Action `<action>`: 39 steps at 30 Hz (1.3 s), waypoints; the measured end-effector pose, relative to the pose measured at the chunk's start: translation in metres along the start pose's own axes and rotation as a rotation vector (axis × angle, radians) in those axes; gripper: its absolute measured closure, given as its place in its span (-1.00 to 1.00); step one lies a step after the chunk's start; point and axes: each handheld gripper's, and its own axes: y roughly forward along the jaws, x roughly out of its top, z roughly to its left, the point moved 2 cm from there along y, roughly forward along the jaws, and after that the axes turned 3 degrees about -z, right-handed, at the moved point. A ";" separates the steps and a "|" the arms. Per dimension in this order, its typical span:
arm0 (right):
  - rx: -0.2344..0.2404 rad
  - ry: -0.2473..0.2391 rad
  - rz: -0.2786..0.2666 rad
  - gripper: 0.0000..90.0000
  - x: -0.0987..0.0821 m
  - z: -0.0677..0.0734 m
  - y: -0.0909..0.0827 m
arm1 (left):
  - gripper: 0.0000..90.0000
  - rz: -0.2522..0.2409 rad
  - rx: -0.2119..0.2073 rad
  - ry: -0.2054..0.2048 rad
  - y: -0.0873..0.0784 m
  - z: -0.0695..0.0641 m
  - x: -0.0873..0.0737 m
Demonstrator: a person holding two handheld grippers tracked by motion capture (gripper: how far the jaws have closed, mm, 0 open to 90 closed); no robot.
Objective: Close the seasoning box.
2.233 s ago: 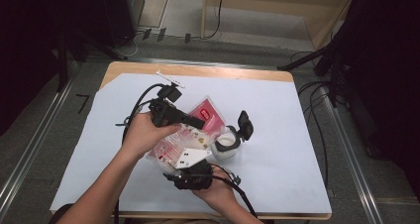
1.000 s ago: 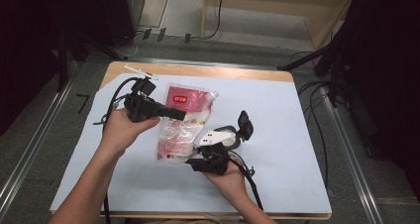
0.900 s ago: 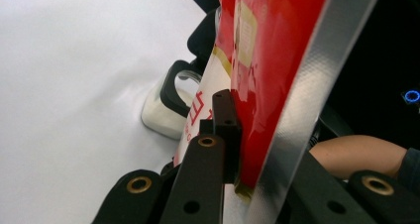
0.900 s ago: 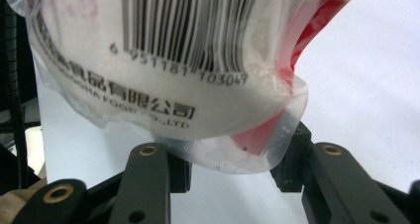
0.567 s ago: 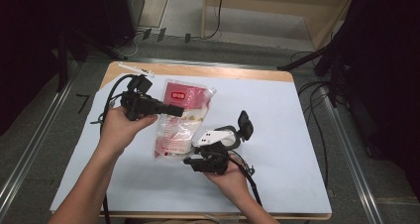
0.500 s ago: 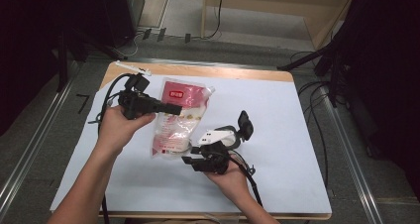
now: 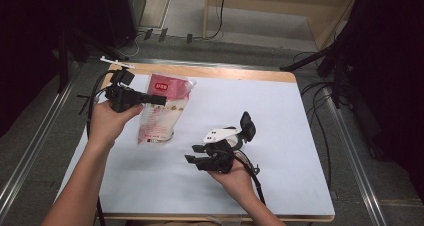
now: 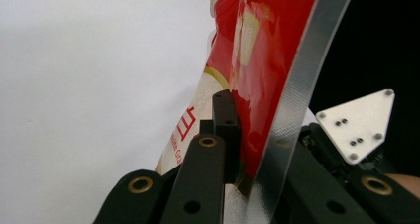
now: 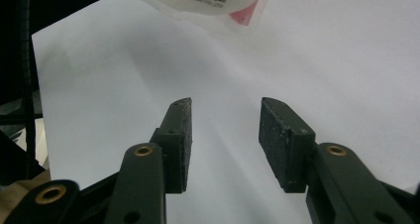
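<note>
The red and white pouch [image 7: 162,111] lies towards the far left corner of the surface [image 7: 280,116], its red printed top pointing at the far edge and its pale lower end towards the middle. The left gripper [image 7: 159,100] comes in from the left edge and has its fingers [image 8: 227,130] clamped tight on the pouch's side near the top; in the left gripper view the red film and its clear sealed edge stand pinched between them. The right gripper [image 7: 192,154] is held over the white sheet nearer the front edge, well apart from the pouch, fingers [image 9: 286,140] pointing left. They stand parted with nothing between them and have just been opening a little; the pouch's pale end [image 9: 198,1] lies beyond them.
</note>
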 end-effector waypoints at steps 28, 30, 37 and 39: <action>-0.017 0.000 -0.012 0.18 -0.003 -0.006 -0.008 | 0.95 -0.021 0.014 0.051 0.041 0.045 -0.011; -0.013 0.003 -0.007 0.17 -0.003 -0.006 -0.009 | 0.94 -0.025 0.025 0.059 0.037 0.045 -0.013; -0.018 0.010 -0.007 0.17 -0.003 -0.006 -0.023 | 0.93 -0.027 0.024 0.056 0.022 0.051 -0.024; -0.017 0.016 -0.017 0.17 -0.002 -0.006 -0.028 | 0.92 -0.031 0.024 0.051 0.018 0.053 -0.027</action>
